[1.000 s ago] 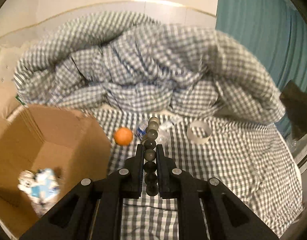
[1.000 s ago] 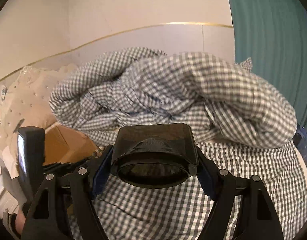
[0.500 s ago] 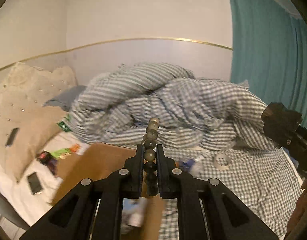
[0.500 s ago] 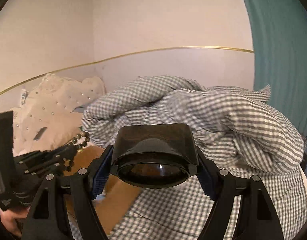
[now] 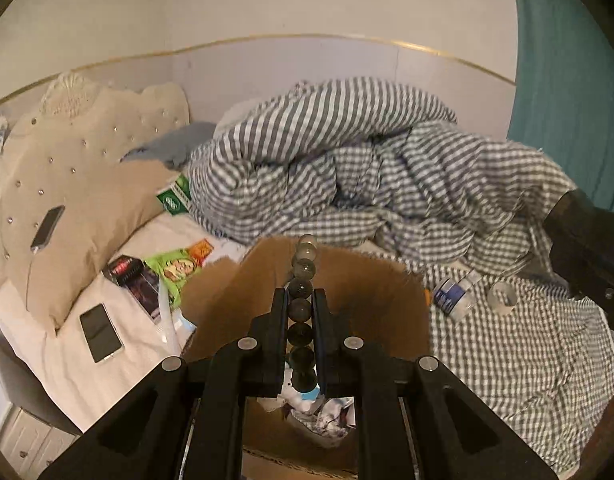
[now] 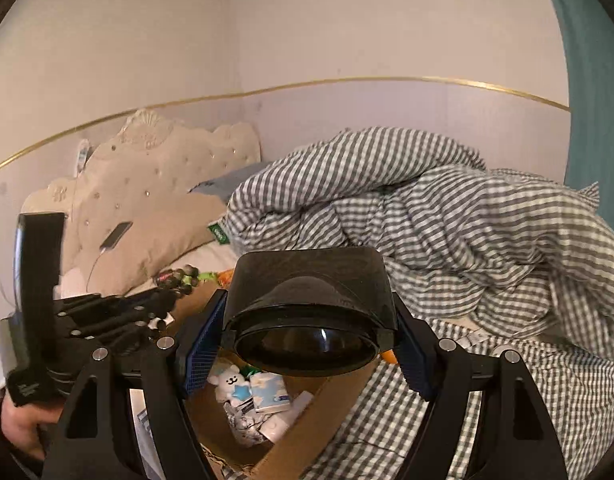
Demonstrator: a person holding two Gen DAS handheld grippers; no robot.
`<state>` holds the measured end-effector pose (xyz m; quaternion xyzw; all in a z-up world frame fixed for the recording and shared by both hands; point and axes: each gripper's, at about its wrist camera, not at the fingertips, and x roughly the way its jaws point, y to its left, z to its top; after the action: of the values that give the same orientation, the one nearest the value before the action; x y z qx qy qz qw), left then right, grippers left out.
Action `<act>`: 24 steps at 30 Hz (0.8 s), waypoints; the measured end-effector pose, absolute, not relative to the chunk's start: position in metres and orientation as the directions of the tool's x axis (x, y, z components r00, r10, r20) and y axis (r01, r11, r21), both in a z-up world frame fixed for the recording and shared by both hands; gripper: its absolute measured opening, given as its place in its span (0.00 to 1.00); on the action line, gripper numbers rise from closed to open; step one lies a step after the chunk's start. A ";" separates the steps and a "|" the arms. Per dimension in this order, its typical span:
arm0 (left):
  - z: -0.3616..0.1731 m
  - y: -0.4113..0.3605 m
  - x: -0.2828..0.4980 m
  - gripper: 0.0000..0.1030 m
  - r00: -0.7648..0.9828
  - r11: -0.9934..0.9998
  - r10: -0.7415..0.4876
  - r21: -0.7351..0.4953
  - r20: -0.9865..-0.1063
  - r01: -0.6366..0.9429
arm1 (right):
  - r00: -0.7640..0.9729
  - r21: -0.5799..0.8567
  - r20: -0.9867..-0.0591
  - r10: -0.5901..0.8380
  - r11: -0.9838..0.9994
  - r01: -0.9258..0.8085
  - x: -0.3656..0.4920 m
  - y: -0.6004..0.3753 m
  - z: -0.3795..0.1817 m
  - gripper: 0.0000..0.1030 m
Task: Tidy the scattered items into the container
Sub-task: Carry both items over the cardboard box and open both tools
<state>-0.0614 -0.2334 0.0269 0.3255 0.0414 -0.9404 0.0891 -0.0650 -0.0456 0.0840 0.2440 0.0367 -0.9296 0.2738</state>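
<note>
left wrist view showed the left gripper (image 5: 301, 312) pinched on a bead string (image 5: 303, 300) over the box (image 5: 227, 296), ready to drop it in. the right gripper (image 6: 307, 344) squeezed a black lid (image 6: 307, 300) above the box too.

Open brown cardboard box (image 5: 371, 280): mouth clear from above; crumpled white-and-blue packets (image 6: 251, 400) cover part of the floor, bare cardboard around them. Box's far side blocked by heaped grey-and-white gingham duvet (image 5: 347, 168). Its left side is crowded: two phones, dark carton, green snack packet (image 5: 175, 268). To its right, flat gingham sheet (image 5: 527, 360) is open, bar plastic bottle (image 5: 453, 294) and tape roll (image 5: 502, 299).
</note>
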 end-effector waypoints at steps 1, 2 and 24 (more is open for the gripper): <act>0.020 -0.234 -0.066 0.11 -0.767 -0.981 -0.138 -0.019 -0.626 0.192 | -0.728 0.066 -0.478 -0.491 -0.847 0.528 -0.067 -0.049 0.081 0.73; 0.015 -0.234 -0.070 0.11 -0.763 -0.982 -0.138 -0.015 -0.631 0.190 | -0.726 0.065 -0.483 -0.490 -0.847 0.528 -0.069 -0.052 0.077 0.73; 0.018 -0.289 -0.049 1.00 -0.793 -0.963 -0.212 -0.016 -0.571 0.268 | -0.637 0.102 -0.586 -0.501 -0.825 0.555 -0.117 -0.113 0.008 0.73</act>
<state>-0.0487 -0.2893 0.0177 0.2953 0.0481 -0.9457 0.1269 -0.1174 -0.1128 0.0081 0.3102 0.0437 -0.9036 0.2923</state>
